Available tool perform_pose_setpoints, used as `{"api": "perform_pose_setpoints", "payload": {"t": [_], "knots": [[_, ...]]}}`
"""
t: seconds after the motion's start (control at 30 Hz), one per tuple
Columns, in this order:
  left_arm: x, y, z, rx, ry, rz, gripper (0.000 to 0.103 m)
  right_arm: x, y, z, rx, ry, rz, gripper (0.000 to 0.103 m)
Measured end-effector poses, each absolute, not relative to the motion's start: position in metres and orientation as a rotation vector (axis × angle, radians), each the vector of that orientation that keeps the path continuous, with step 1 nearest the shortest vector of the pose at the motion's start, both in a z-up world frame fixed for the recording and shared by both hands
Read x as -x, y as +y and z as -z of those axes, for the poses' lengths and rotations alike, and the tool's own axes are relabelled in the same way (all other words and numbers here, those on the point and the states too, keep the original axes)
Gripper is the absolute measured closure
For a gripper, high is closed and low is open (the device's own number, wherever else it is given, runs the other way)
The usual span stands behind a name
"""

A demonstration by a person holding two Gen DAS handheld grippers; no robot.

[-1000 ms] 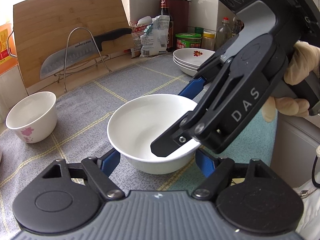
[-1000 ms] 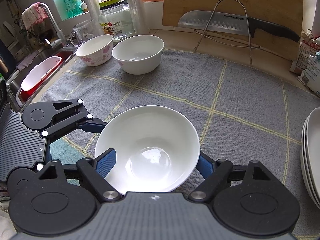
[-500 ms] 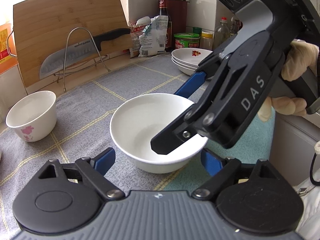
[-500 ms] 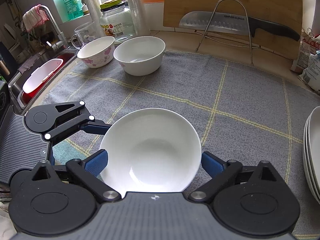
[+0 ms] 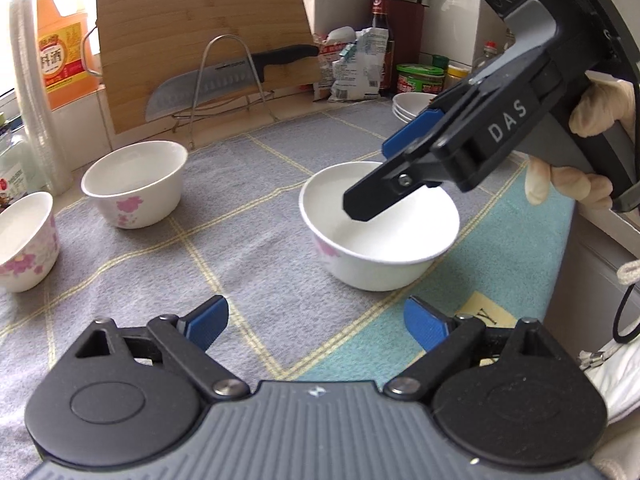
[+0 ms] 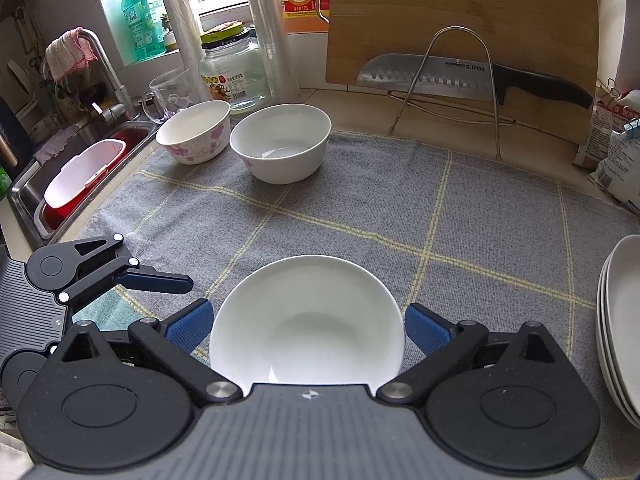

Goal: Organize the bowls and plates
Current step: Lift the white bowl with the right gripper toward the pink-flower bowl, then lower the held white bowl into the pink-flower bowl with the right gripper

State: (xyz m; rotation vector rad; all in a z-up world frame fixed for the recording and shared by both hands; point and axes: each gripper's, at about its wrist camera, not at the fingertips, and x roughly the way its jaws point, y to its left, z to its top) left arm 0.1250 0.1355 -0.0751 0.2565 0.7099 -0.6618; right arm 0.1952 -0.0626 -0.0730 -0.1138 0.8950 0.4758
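Observation:
A white bowl (image 6: 306,320) with a pink flower print (image 5: 380,236) sits on the grey checked cloth (image 6: 360,200). My right gripper (image 6: 308,327) is open around it, the blue pads (image 6: 188,326) standing just clear of the rim on both sides. My left gripper (image 5: 316,322) is drawn back in front of the bowl. Its jaws are opening and hold nothing. In the right wrist view one left finger (image 6: 156,279) shows to the left of the bowl. Two more floral bowls (image 6: 196,132) (image 6: 282,142) stand side by side at the far left. Stacked plates (image 6: 620,320) lie at the right edge.
A cutting board (image 6: 460,20) and a knife (image 6: 440,76) on a wire stand lean at the back. Jars, bottles and food bags line the wall. A sink (image 6: 80,176) with a white tub lies far left. The counter's edge runs close on the right in the left wrist view.
Both grippers let go of the bowl. The right jaws spread wide around it, while the left jaws opened and pulled back and to the left, bringing the two far bowls into view.

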Motion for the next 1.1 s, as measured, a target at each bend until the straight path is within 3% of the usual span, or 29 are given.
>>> {"api": "perform_pose_setpoints", "payload": {"t": [1.1], "knots": [[-0.242, 0.176, 0.075, -0.314, 0.585, 0.376, 0.009, -0.337, 0.015, 0.057, 0.230, 0.912, -0.640, 0.000]]}}
